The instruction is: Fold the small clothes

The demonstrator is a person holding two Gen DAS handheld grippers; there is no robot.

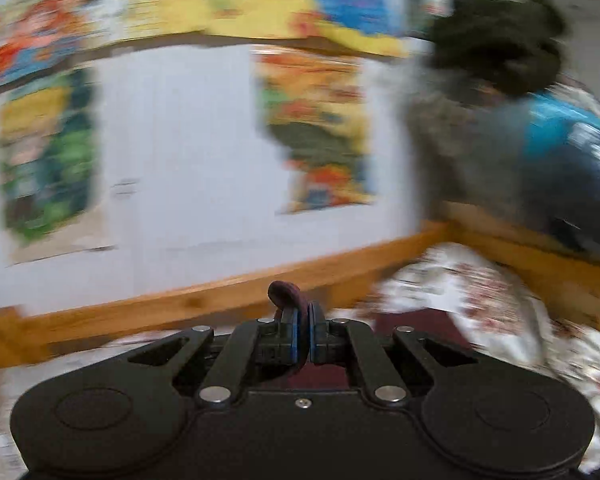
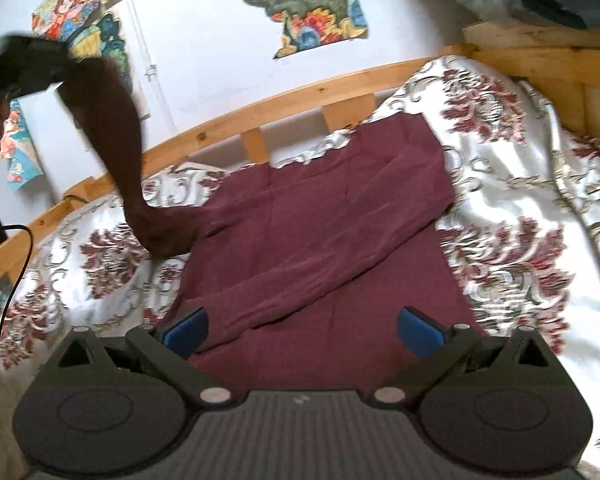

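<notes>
The maroon garment (image 2: 320,232) lies spread on the bed (image 2: 540,208). The left gripper (image 1: 303,320), jaws clamped on its sleeve (image 2: 120,140), lifts it toward ten o'clock. The right gripper (image 2: 302,326) hovers, jaws apart.

Motion blur smears the left wrist view, leaving the wall posters (image 1: 320,128) as streaks of colour and the dark heap of clothes (image 1: 500,92) at far right without clear outlines. In the right wrist view, the left gripper (image 2: 20,64) is cut off by the left edge, its jaws hidden. The maroon garment (image 2: 320,232) disappears beneath the right gripper (image 2: 300,332) at its near edge.
</notes>
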